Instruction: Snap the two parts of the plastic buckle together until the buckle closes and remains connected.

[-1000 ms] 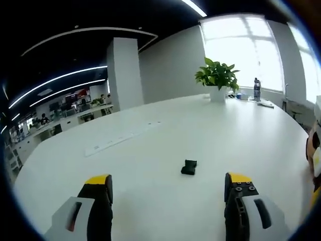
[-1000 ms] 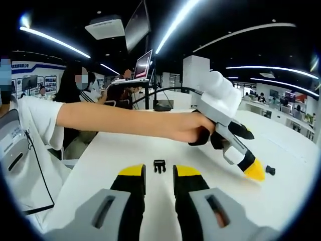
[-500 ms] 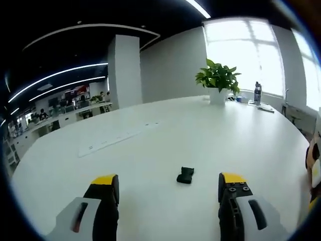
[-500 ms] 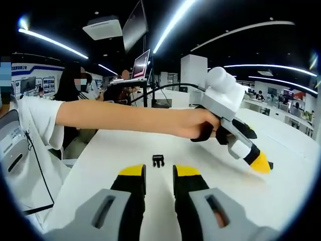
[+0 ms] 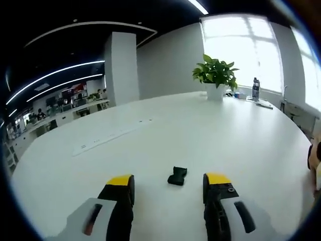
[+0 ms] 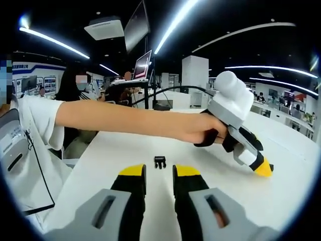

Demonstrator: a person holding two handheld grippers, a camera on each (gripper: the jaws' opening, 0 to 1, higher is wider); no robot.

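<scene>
— Where do the buckle parts lie?

— One black buckle half [image 5: 177, 176] rests flat on the white desk [image 5: 241, 135], just ahead of the left tongs [image 5: 168, 184] and between the lines of their two yellow-tipped jaws, touching neither. The other buckle piece [image 6: 160, 161], black and pronged, lies on the same desk just beyond the right tongs [image 6: 159, 174], nearer the desk edge where the person sits.

— And the tongs themselves?

— The left tongs stand released, jaws spread wide with bare desktop between them, gripping nothing. The right tongs are nearly clenched, only a narrow slit between the jaws, and nothing is caught in it. In the right gripper view the left tongs also reach in, gripped by a hand [image 6: 208, 131] at the end of an outstretched bare arm [image 6: 125, 122], yellow tip angled down close to the desk surface.

— What surrounds the scene?

— A potted green plant [image 5: 216, 75] stands at the far edge of the desk before a bright window [image 5: 241, 47], with a dark bottle [image 5: 255, 89] near it. A white pillar [image 5: 122, 68] rises beyond the desk. In the right gripper view a person in a white sleeve [image 6: 35, 116] sits at the desk edge, and a monitor on a stand [image 6: 142, 64] shows behind the arm.
</scene>
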